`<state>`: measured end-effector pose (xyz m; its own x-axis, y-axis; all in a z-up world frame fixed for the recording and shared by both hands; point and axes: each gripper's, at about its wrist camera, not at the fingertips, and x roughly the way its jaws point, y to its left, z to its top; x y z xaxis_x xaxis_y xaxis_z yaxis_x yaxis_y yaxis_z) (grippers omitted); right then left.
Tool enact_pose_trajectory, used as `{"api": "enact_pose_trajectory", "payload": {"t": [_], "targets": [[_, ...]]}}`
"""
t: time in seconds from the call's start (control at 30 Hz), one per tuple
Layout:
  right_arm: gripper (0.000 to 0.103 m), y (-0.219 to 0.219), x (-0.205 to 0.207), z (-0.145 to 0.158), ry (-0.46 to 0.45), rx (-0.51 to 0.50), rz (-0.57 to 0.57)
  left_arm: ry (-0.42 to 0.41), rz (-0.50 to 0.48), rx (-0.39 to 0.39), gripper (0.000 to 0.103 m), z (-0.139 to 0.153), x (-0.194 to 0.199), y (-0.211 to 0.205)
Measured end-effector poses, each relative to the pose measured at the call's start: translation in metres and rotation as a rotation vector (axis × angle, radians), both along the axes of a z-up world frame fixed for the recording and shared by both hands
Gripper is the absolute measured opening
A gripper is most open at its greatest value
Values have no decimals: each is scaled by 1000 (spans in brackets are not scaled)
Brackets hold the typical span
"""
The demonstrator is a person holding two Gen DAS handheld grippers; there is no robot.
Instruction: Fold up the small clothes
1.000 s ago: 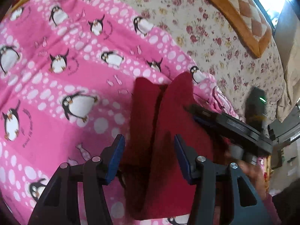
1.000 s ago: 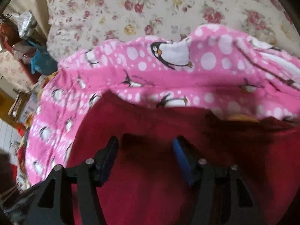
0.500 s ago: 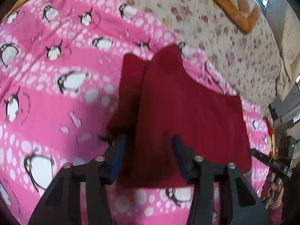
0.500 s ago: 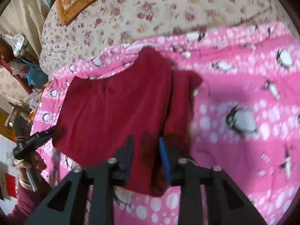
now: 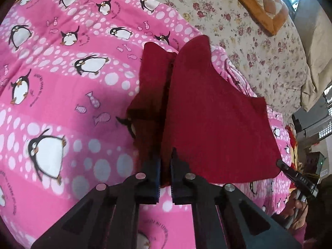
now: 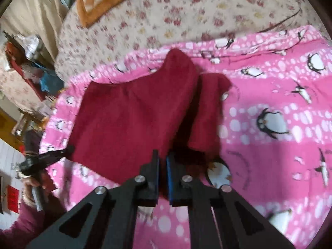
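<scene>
Now you have both grippers clamped on the near hem of the dark red garment (image 5: 217, 124). The left gripper (image 5: 165, 178) has its fingers pinched shut on the corner by the fold seam, and so does the right gripper (image 6: 162, 176) in its own view — a two-point hold that should let you lift the edge evenly. It lies on the pink penguin blanket (image 5: 62, 103) on the bed, long axis running away from you, its pointed end toward the floral bedspread (image 5: 259, 51).

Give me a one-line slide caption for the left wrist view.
Left claw shut on the near edge of dark red shorts lying on a pink penguin-print blanket.
</scene>
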<state>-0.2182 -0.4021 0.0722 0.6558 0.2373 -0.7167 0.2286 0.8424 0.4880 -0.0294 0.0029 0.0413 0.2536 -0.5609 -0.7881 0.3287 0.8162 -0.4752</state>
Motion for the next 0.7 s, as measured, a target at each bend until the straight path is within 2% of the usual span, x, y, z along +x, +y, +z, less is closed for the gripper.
{"api": "enact_pose_trajectory", "payload": {"t": [0.17,0.2,0.27,0.37,0.5,0.6,0.7], "targets": [[7,0,1,-22,102,-18,9,27,7,16,0,-6,4,-1],[18,0,2,-22,110,-29,1,12,3,22,0,-3,3,-3],[32,-3,0,-8,83,-66,-41,-46,3,45,0,7,1,-5],[42,-5,6,20,-23,-103,-80,-96,24,43,0,16,3,-7],[42,1,65,26,-26,-155,-49,-70,49,17,1,13,15,-12],[41,-6,117,9,32,-154,-79,-72,69,81,1,4,21,-15],[40,-23,157,-17,115,-230,-185,-59,69,130,9,-8,25,-17]]}}
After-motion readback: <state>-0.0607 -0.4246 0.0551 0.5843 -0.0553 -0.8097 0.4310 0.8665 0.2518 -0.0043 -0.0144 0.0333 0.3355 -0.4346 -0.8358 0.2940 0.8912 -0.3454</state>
